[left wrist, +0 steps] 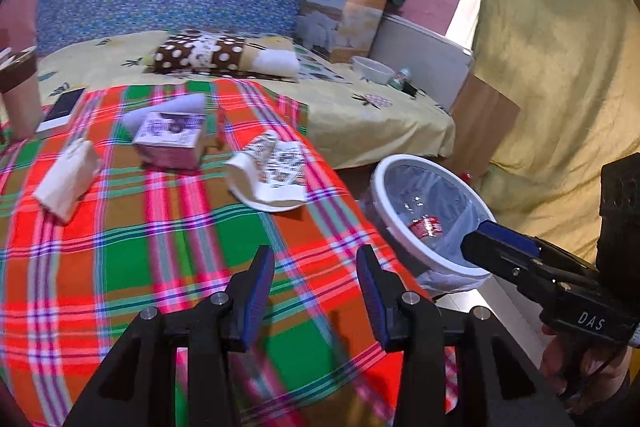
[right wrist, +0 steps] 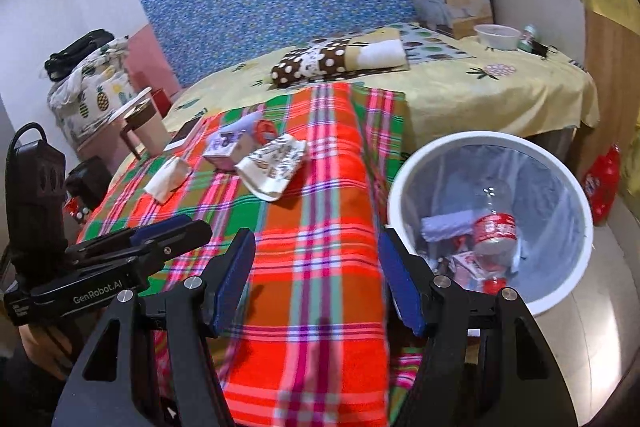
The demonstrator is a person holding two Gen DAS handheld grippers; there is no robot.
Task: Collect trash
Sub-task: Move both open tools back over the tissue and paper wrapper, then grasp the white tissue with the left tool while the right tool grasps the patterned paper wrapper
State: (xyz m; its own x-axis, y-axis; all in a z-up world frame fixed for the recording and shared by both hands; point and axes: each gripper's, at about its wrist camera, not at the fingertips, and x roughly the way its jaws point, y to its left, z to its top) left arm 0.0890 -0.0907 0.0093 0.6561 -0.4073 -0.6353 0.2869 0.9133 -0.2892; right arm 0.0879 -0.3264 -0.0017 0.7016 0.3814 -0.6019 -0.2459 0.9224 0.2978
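On the plaid cloth (left wrist: 160, 247) (right wrist: 320, 227) lie a crushed printed paper cup (left wrist: 272, 171) (right wrist: 272, 165), a small purple-and-white carton (left wrist: 172, 143) (right wrist: 224, 147) and a folded white paper piece (left wrist: 68, 179) (right wrist: 168, 177). A white bin with a clear liner (left wrist: 432, 211) (right wrist: 492, 219) stands on the floor at the right, holding a red-labelled bottle (right wrist: 494, 233) and wrappers. My left gripper (left wrist: 316, 287) hovers open over the cloth, nothing between its blue pads. My right gripper (right wrist: 316, 279) is open wide near the cloth's edge beside the bin, also with nothing in it.
A bed with a yellow sheet (right wrist: 480, 95), a spotted pillow (left wrist: 200, 53) and a white bowl (right wrist: 498, 35) lies behind. A brown cup (right wrist: 146, 129) and a phone (left wrist: 64, 107) sit at the cloth's far left. A yellow curtain (left wrist: 560, 67) hangs right of the bin.
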